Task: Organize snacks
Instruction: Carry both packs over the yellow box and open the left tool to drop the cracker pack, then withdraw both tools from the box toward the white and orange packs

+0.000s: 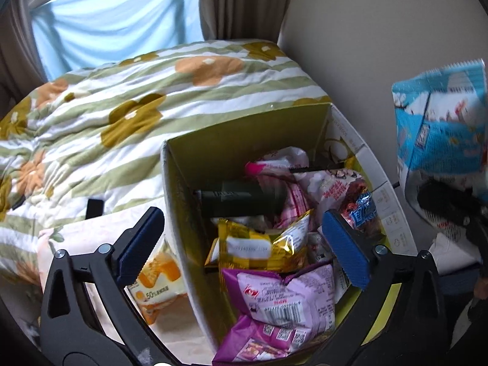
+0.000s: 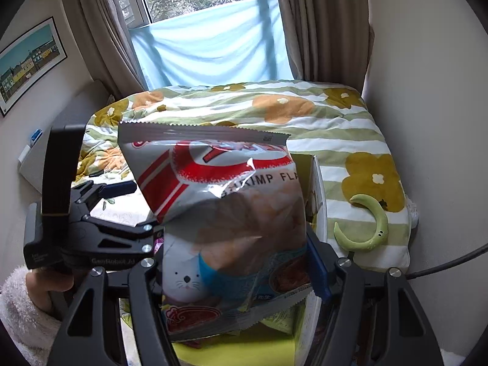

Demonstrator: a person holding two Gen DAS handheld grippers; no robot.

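We see the right gripper [image 2: 236,274] clamping a crinkled silver-and-red shrimp-chip bag [image 2: 219,213] above the yellow-lined cardboard box [image 1: 244,140]; the left gripper [image 1: 241,238] gapes empty.

Left tongs [image 1: 244,238] agape — right tongs [image 2: 235,274] clamped

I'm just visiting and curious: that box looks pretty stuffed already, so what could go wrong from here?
The box is already heaped with packets, so the big shrimp bag gripped in the right gripper may not fit and could slide off. Squeezing it could crush the snacks. The orange packet still lies outside on the bed and might get overlooked.
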